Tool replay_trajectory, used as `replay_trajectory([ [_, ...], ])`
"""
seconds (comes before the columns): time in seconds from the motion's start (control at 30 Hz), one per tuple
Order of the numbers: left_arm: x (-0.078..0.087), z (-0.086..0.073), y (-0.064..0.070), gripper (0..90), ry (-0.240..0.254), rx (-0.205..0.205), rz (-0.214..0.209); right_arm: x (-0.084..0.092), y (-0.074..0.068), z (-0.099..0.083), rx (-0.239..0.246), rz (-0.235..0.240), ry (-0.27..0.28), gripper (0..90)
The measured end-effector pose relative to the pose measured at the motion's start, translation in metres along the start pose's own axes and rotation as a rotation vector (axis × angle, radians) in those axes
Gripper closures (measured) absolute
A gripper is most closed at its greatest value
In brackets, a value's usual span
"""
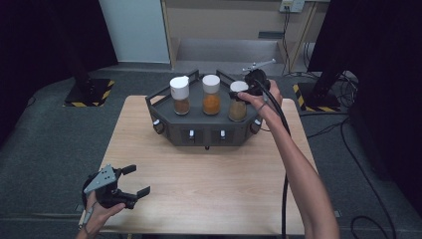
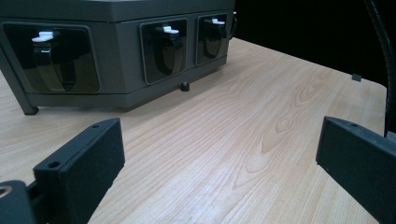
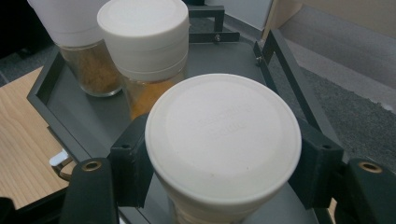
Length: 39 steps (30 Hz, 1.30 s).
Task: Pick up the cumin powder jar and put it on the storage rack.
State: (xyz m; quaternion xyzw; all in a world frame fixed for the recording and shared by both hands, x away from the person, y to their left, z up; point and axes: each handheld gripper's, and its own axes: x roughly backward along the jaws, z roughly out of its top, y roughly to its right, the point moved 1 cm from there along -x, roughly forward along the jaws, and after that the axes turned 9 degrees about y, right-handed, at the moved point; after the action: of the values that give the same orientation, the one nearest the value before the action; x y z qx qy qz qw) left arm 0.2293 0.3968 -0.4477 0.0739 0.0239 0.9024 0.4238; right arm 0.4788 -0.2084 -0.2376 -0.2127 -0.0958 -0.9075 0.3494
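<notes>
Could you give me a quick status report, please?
Right gripper shut on right jar at its cap. Left gripper open, idle over table. Nothing in the way.

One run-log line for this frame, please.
right gripper: shut on right jar's lid | left gripper: open, idle over table | three jars on rack

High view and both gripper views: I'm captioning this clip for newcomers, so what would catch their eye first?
Three white-capped spice jars stand in a row on a dark grey rack at the table's far edge. The right gripper is shut on the rightmost jar, its jaws clamping just under the white lid. The left gripper waits open near the table's near left corner.
</notes>
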Motion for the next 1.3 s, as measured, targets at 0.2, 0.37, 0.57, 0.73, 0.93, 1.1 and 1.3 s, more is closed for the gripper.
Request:
replay_trajectory([
  [0.2, 0.000, 0.000, 0.000, 0.3, 0.000, 0.000, 0.000, 0.002, 0.001, -0.003, -0.012, -0.002, 0.007, 33.8],
  [0.37, -0.001, 0.000, 0.000, 0.3, -0.001, -0.002, -0.002, 0.004, 0.000, -0.012, -0.007, -0.019, 0.045, 24.5],
  [0.57, -0.001, 0.000, 0.000, 0.3, 0.000, -0.002, -0.005, 0.011, -0.001, -0.019, -0.027, -0.042, 0.091, 10.5],
  [0.73, -0.001, 0.000, 0.000, 0.3, 0.000, -0.003, -0.006, 0.022, 0.001, -0.024, 0.001, -0.041, 0.144, 6.7],
  [0.93, -0.002, 0.000, 0.001, 0.3, -0.002, -0.003, -0.008, 0.042, 0.004, -0.029, -0.027, -0.036, 0.211, 6.1],
  [1.1, -0.002, 0.000, 0.001, 0.3, -0.003, -0.003, -0.006, 0.059, 0.011, -0.036, -0.073, -0.009, 0.264, 6.0],
  [1.3, -0.002, 0.001, 0.001, 0.3, -0.006, -0.005, -0.007, 0.077, 0.013, -0.041, -0.071, 0.016, 0.295, 6.2],
])
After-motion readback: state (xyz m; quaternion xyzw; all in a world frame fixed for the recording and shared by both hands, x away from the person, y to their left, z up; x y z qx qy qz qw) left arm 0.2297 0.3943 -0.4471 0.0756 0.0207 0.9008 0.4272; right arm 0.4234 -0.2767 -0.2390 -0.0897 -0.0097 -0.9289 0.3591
